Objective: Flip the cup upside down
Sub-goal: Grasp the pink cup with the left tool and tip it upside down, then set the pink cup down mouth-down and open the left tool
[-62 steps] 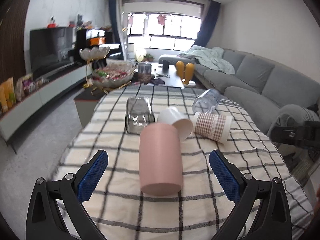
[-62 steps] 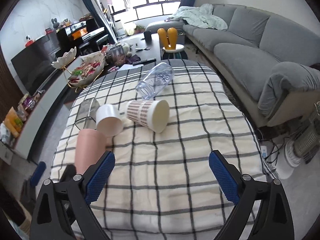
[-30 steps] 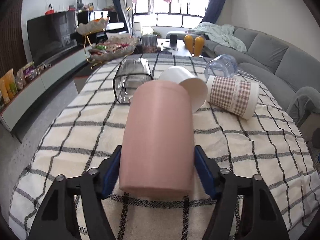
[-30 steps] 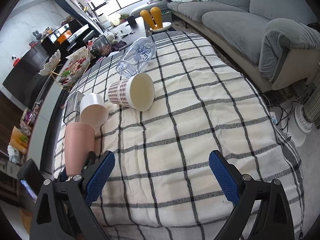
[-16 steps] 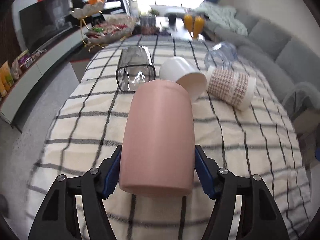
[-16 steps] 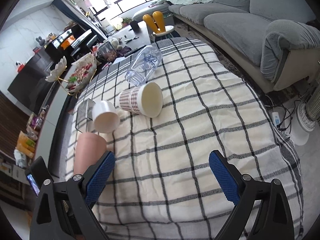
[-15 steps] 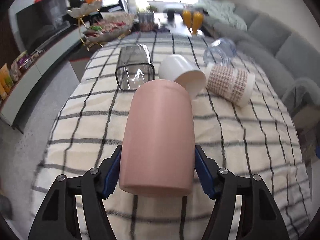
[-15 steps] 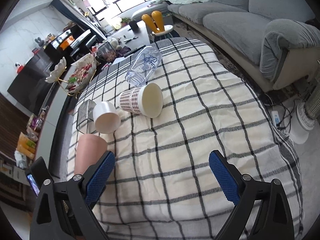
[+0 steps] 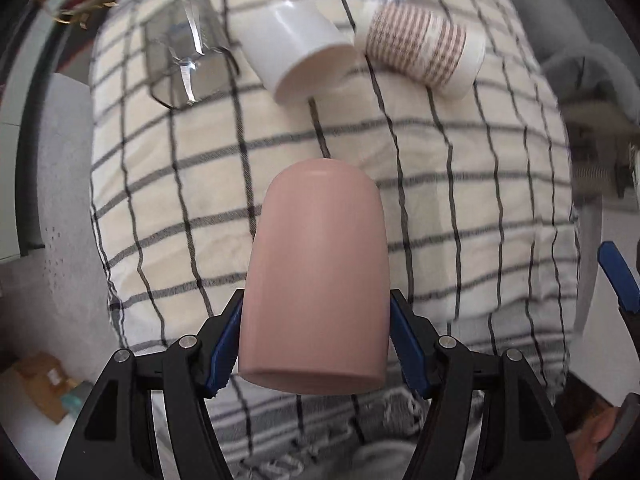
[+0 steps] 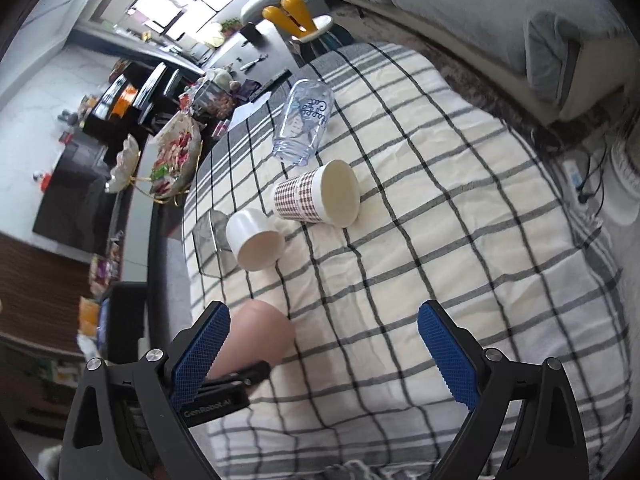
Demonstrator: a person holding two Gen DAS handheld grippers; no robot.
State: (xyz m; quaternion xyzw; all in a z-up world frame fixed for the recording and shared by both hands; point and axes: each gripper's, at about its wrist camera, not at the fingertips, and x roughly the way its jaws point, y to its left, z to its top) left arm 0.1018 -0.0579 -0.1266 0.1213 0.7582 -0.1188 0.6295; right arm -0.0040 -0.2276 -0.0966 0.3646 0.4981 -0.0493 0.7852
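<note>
My left gripper [image 9: 315, 346] is shut on a pink cup [image 9: 318, 280], its blue pads pressed on both sides near the rim. The cup is held above the checked tablecloth [image 9: 460, 200], rounded base pointing away from the camera and down toward the cloth. In the right wrist view the pink cup [image 10: 256, 340] shows at lower left, partly hidden behind my right gripper's left finger [image 10: 202, 354]. My right gripper [image 10: 324, 356] is open and empty above the table's near side.
On the cloth lie a white cup [image 9: 298, 50], a checked paper cup [image 9: 424, 50], a smoky square glass [image 9: 184, 62] and a clear bottle [image 10: 304, 120], all on their sides at the far end. A grey sofa [image 10: 540, 12] stands to the right.
My left gripper has lifted the pink cup off the cloth and tilted it downward, so the view now looks down on the table. My right gripper stays open.
</note>
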